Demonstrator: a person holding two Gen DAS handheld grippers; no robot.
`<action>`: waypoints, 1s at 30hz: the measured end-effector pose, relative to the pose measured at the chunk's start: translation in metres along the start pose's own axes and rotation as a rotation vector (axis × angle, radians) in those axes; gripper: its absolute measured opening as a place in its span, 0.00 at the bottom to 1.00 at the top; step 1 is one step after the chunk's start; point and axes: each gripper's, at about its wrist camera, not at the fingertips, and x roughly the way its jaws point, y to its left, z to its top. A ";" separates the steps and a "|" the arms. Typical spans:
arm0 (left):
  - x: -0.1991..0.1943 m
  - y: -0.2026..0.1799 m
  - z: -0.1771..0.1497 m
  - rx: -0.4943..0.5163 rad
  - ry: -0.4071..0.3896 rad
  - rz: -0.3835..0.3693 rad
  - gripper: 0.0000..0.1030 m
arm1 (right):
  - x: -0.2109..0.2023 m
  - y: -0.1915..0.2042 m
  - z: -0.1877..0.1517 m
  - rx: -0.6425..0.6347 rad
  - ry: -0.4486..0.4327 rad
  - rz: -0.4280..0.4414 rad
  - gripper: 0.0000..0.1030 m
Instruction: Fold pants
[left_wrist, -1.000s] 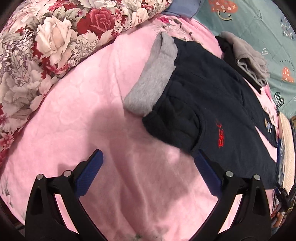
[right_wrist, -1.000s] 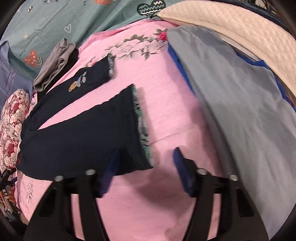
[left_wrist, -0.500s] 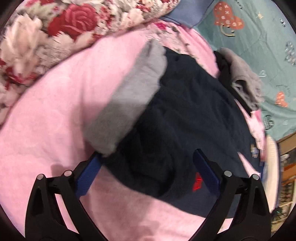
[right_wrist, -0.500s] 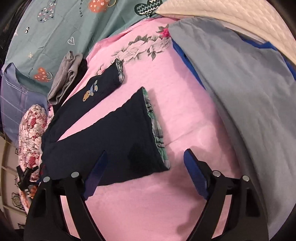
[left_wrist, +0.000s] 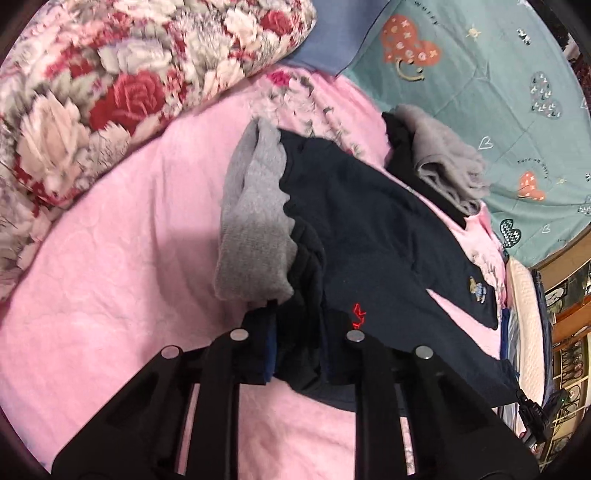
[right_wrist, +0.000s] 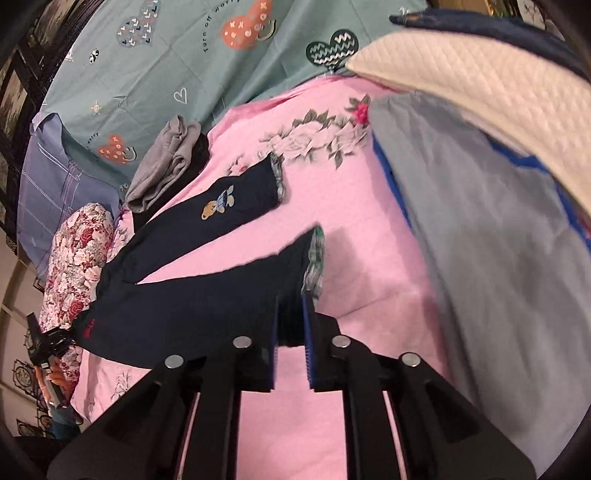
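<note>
The left tool (left_wrist: 299, 332) is biting down on the waist end of the navy pants (left_wrist: 373, 236), its blue-padded fingers pressed together on bunched dark cloth just beside the grey ribbed waistband (left_wrist: 255, 229). Over on the other camera, the right tool (right_wrist: 291, 325) is doing the same at the far end, clamped on the hem of the nearer pant leg (right_wrist: 221, 295), where a green plaid lining (right_wrist: 314, 262) is peeking out at the cuff.

The pants are lying spread across the pink bedsheet (right_wrist: 369, 266), legs parted in a V. The farther leg (right_wrist: 236, 203) is showing a small embroidered bear (right_wrist: 218, 206), and red stitching (left_wrist: 358, 314) is sitting near the left tool's grip.

Beyond the pants, folded grey clothing (left_wrist: 447, 166) is resting on something black, near a teal sheet with hearts (left_wrist: 480, 92). A floral quilt (left_wrist: 110, 92) is heaped at the far left in the left wrist view. On the right in the right wrist view, a grey cloth (right_wrist: 498, 258) and a cream quilted pad (right_wrist: 480, 85) are lying alongside the sheet.
</note>
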 end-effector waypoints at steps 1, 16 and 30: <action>-0.007 0.002 0.000 0.001 -0.009 0.007 0.16 | -0.005 -0.003 0.000 0.003 -0.004 -0.014 0.07; -0.057 0.047 -0.008 0.048 -0.069 0.338 0.64 | 0.148 0.038 0.090 -0.132 0.099 -0.113 0.72; -0.021 0.004 0.039 0.129 -0.035 0.375 0.75 | 0.181 0.046 0.119 -0.088 0.119 -0.006 0.11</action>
